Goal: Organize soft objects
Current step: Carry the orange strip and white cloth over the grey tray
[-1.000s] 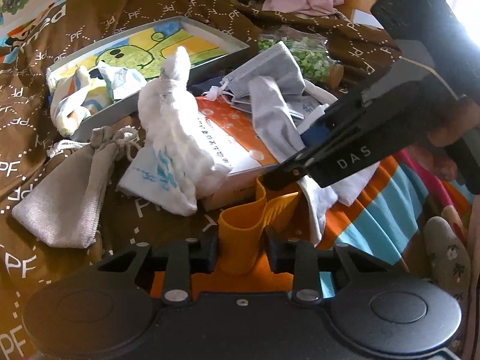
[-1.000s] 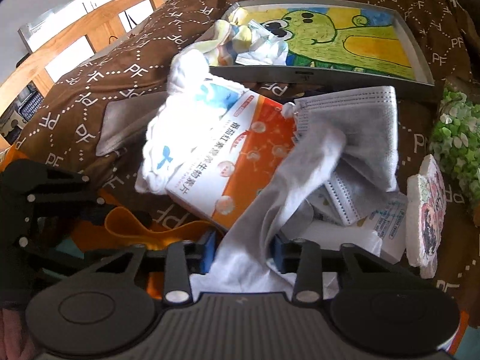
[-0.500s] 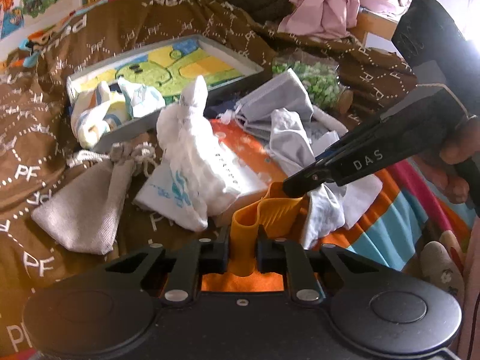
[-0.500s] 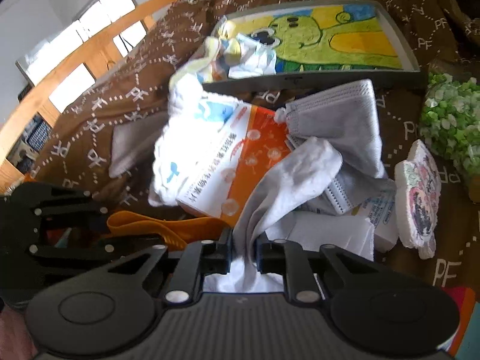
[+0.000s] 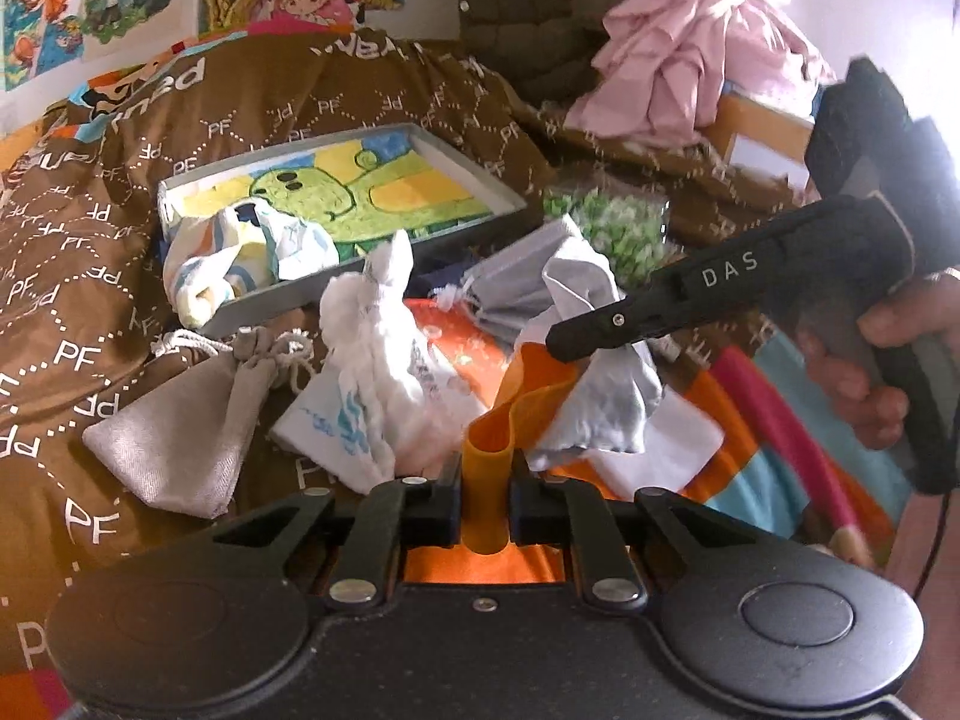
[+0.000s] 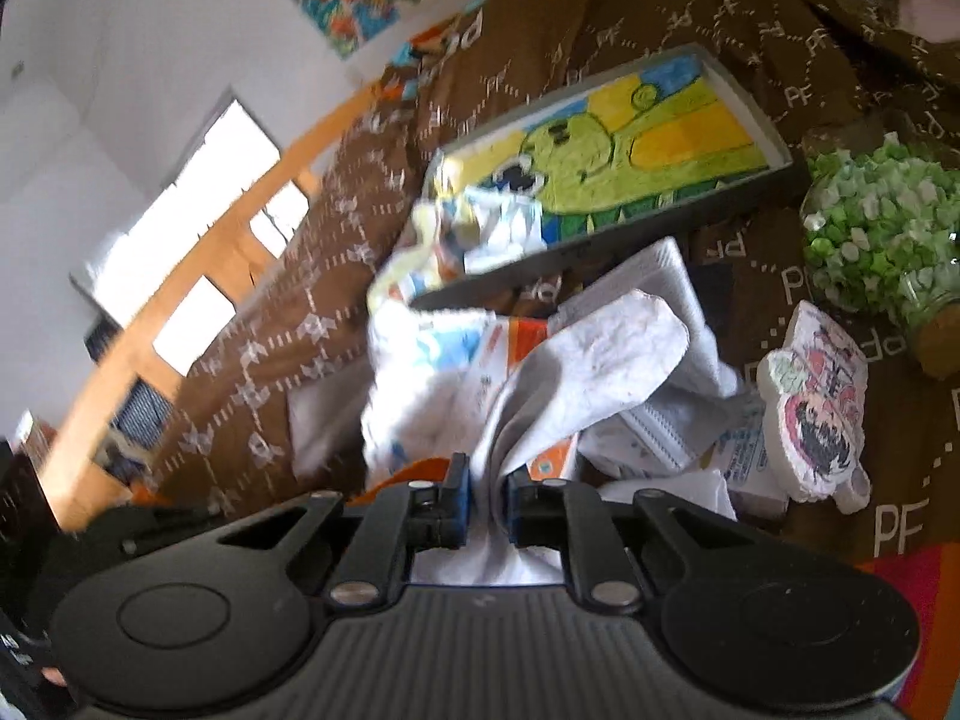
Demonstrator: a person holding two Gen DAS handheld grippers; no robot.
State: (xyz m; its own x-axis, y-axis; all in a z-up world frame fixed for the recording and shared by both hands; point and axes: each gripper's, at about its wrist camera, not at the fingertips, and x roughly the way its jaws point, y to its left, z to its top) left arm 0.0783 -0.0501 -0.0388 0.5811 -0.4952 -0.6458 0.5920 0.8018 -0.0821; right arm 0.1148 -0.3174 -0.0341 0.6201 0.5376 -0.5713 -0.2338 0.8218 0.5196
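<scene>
My left gripper (image 5: 486,495) is shut on an orange rubber band (image 5: 487,480) that loops up to the right. My right gripper (image 6: 487,507) is shut on a pale grey sock (image 6: 588,366) and holds it lifted; the sock also shows in the left wrist view (image 5: 606,408), hanging from the right gripper's tip (image 5: 570,343). A white cloth (image 5: 378,348) lies over an orange-and-white box (image 5: 462,336). A grey drawstring pouch (image 5: 180,426) lies to the left. A grey tray (image 5: 420,240) with a green cartoon picture holds a bunched colourful cloth (image 5: 240,264).
Everything lies on a brown patterned blanket (image 5: 72,240). A grey face mask (image 5: 516,288), a jar of green paper stars (image 6: 882,234) and a cartoon-figure pad (image 6: 816,408) lie nearby. Pink clothes (image 5: 690,48) are piled at the back. A wooden bed rail (image 6: 198,276) runs along the left.
Both grippers have risen and tilted back. The right gripper has lifted the grey sock off the pile. The orange band has come up with the left gripper.
</scene>
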